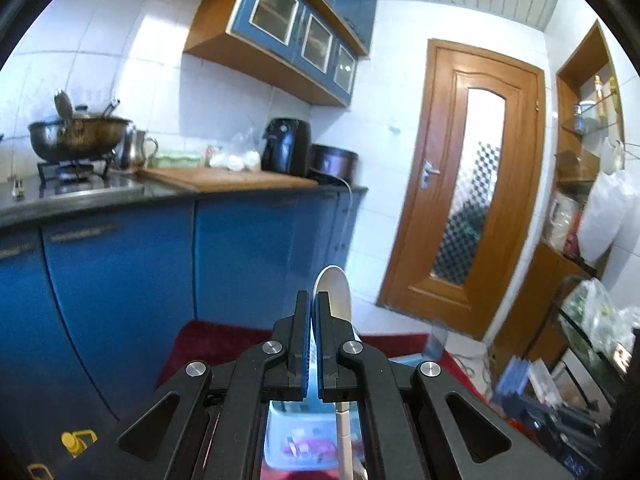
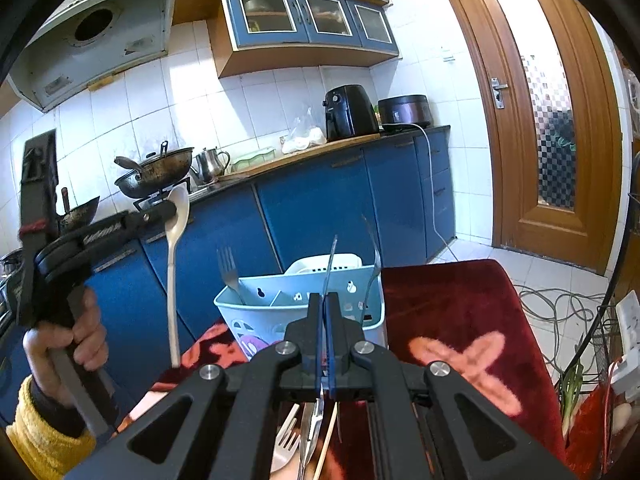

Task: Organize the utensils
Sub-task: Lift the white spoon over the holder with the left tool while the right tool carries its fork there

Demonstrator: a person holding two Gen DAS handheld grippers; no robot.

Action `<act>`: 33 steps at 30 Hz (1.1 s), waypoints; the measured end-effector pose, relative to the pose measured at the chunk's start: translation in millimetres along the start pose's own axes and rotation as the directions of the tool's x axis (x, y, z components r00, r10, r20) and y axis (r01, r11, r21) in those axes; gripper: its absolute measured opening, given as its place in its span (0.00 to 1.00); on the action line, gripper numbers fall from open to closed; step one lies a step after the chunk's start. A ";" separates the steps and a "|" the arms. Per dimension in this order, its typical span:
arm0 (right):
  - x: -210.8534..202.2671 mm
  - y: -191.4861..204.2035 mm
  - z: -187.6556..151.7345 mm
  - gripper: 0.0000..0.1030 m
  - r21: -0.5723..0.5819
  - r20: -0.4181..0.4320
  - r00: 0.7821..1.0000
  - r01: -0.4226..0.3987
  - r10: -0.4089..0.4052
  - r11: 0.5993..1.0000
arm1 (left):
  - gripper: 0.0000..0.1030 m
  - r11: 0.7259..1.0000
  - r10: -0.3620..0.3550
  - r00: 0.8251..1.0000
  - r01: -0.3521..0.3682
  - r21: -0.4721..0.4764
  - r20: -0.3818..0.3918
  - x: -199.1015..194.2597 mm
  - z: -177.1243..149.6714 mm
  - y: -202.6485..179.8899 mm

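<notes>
My left gripper (image 1: 312, 300) is shut on a cream plastic spoon (image 1: 337, 292), bowl up, handle hanging down. In the right wrist view the left gripper (image 2: 170, 210) holds that spoon (image 2: 175, 256) in the air, left of a light blue utensil caddy (image 2: 256, 312). The caddy stands on a red cloth (image 2: 460, 312) and holds a fork (image 2: 229, 272) and another metal utensil (image 2: 374, 260). My right gripper (image 2: 324, 300) is shut on a thin metal utensil (image 2: 331, 260) just in front of the caddy. More utensils (image 2: 308, 436) lie below it.
Blue kitchen cabinets (image 2: 320, 208) and a counter with a wok (image 2: 156, 172), kettle, air fryer (image 2: 348, 108) and rice cooker stand behind. A wooden door (image 2: 536, 112) is at the right. Cables (image 2: 560, 300) lie on the floor.
</notes>
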State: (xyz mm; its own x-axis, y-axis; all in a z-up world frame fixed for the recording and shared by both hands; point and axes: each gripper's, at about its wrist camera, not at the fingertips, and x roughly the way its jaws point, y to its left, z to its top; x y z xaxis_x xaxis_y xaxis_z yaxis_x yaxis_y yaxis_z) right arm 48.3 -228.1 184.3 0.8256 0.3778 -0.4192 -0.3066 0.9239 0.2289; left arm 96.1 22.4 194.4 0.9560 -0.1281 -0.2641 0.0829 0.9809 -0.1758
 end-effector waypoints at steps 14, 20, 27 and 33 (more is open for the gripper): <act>11.3 -10.3 14.3 0.03 0.010 0.032 0.999 0.004 -0.005 1.000 | 0.01 0.985 0.168 0.976 -0.170 0.004 0.136 51.8 7.2 6.4; 17.3 -11.7 24.5 0.03 0.004 0.050 0.999 0.010 -0.010 1.000 | 0.01 0.981 0.189 0.971 -0.194 0.017 0.148 67.2 4.1 6.0; 24.9 -5.3 46.2 0.03 -0.012 0.112 0.993 0.027 -0.026 1.000 | 0.02 0.974 0.210 0.963 -0.220 0.045 0.172 73.7 -6.6 4.7; 46.7 2.2 52.6 0.03 -0.035 0.166 0.984 0.066 -0.059 0.997 | 0.02 0.976 0.209 0.967 -0.216 0.032 0.148 78.3 -19.8 10.4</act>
State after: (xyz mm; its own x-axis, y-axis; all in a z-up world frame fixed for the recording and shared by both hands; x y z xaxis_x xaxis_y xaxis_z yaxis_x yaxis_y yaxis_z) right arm 111.1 -211.6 211.4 0.9096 0.3068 -0.2800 -0.2677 0.9485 0.1694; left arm 166.3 19.7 153.1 0.9832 0.1025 -0.1513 -0.1162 0.9896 -0.0845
